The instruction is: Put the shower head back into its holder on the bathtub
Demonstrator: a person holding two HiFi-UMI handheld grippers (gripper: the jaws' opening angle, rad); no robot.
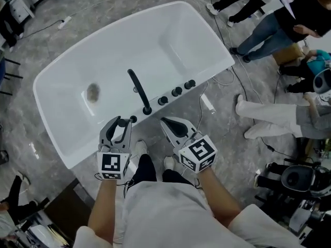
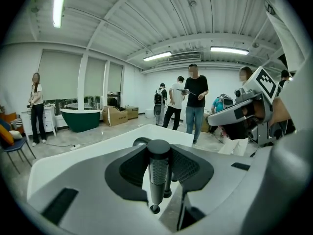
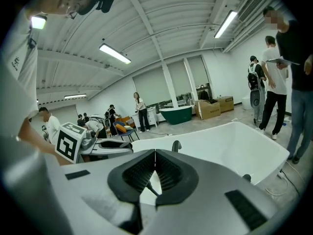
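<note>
Held upright in the left gripper (image 1: 120, 124), jaws spread wide around it and ribbed black pads (image 2: 186, 165) pressed on both flanks: a slim black shower head (image 2: 158, 173), cylindrical, flat-capped, with a finely knurled band below the cap and a taper toward its foot. Poised at the near rim of the glossy white, round-cornered bathtub (image 1: 62, 71), foot right above a small round black holder (image 1: 133, 119); could not be told whether the two touched. Mounted just beyond on the same rim: a matte black spout (image 1: 138, 91), arched like a cane over the basin, and a row of round black knobs (image 1: 177, 91). Set into the tub's smooth bottom: a dull round drain (image 1: 93, 92). Positioned just beside, short of the tub's edge: the right gripper (image 1: 166, 122), jaws closed tip to tip with nothing between them, a marker-printed cube (image 1: 198, 153) on its back. Spread around the tub: grey marbled floor (image 1: 103, 4), thin trailing cables (image 1: 227, 76), several people (image 1: 258, 14) standing.
</note>
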